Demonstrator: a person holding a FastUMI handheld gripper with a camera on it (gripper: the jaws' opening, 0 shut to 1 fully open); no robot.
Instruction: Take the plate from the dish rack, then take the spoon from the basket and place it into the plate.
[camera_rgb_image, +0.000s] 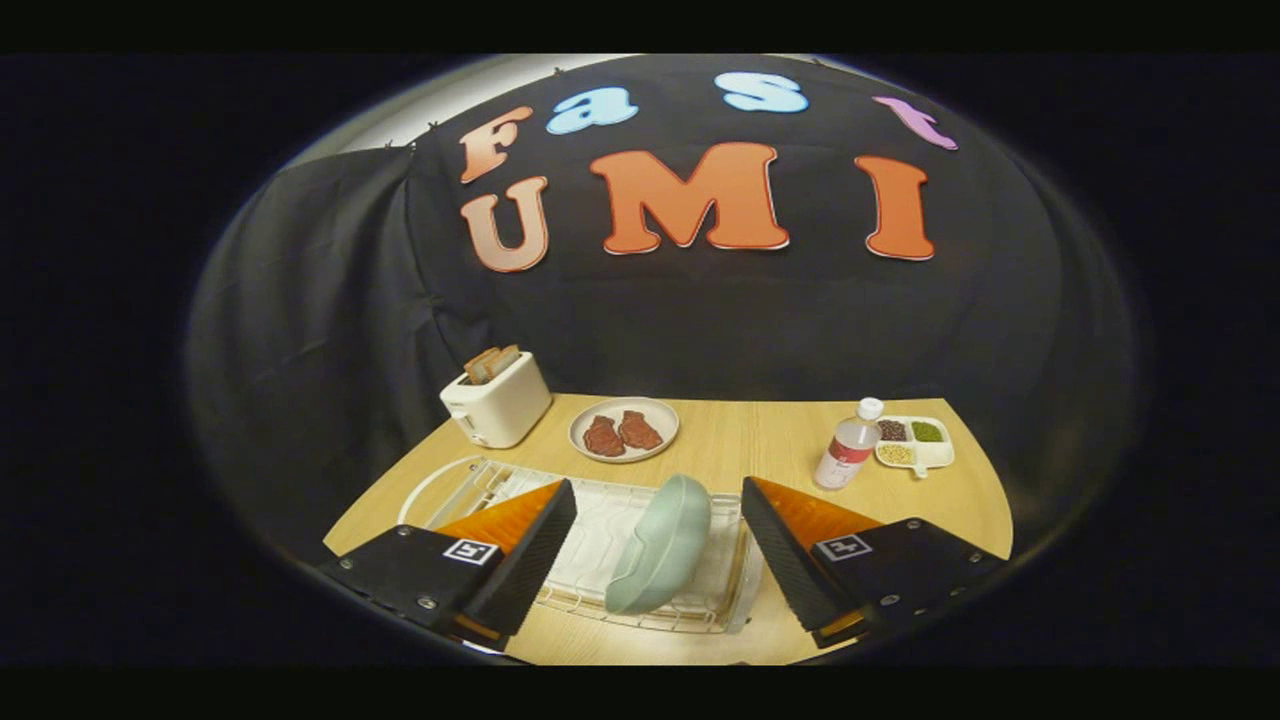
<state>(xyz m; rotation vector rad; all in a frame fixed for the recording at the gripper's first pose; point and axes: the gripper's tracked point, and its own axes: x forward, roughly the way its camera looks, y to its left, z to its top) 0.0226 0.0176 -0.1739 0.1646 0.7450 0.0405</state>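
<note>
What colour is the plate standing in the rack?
Pale green plate, seen in the gripper view, between the open tool's fingers.

The gripper (660, 545) hung above the surface (760, 445), its fingers (530, 550) spread wide apart. Between them a pale green plate (660, 545) stood on edge in the wire dish rack (600, 520). Beyond lay a toaster (497, 400), a dish of meat (624, 430), a bottle (848, 445) and a divided tray (915, 442).

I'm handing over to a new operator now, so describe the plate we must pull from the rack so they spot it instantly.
On the wooden table, nearest the open gripper, lies a white wire dish rack. The plate stands on edge in it, between the spread jaws. It is pale green and empty, unlike the flat plate with two meat pieces beyond, beside the toaster.
</note>
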